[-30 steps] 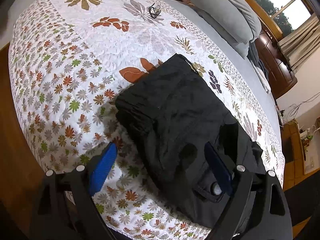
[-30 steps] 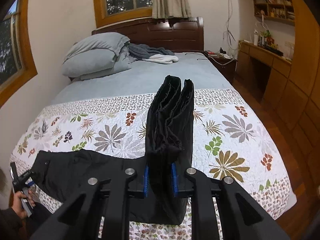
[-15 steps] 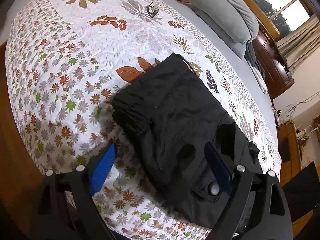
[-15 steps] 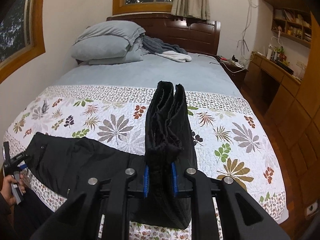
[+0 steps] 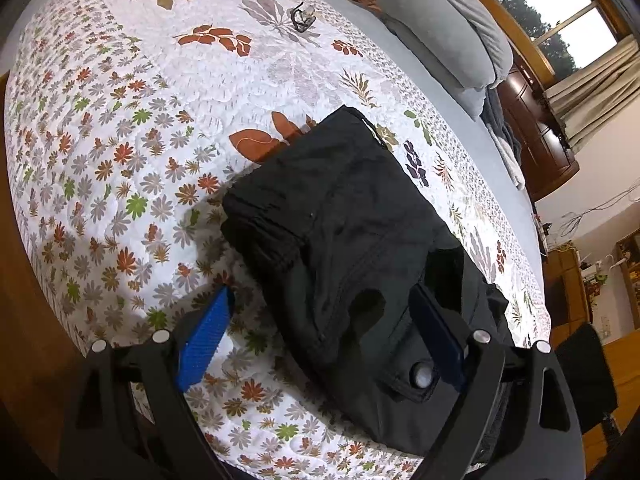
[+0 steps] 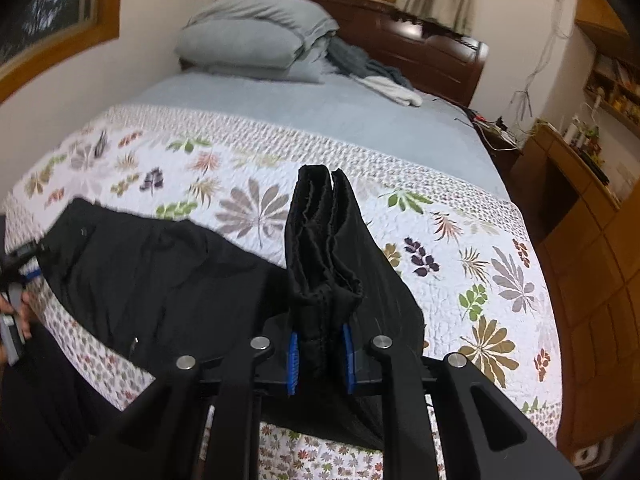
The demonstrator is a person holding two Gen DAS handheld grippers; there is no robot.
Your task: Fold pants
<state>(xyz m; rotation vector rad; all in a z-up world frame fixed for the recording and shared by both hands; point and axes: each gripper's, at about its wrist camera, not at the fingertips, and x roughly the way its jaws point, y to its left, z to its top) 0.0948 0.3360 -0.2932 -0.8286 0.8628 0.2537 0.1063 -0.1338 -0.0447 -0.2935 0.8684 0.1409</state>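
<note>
Two tools: your right tool [image 6: 320, 354] is clamped on the bunched leg ends of the pants [image 6: 160, 276] on the bed [image 6: 320, 120]. Lay them squarely over the waistband, where your left tool [image 5: 320, 332] hovers apart.

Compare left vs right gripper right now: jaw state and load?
Left gripper stands wide open, holding nothing, over the pants; right gripper is shut on a bunched end of them. Left pads are bare; right pads press cloth. Both have blue pads.
</note>
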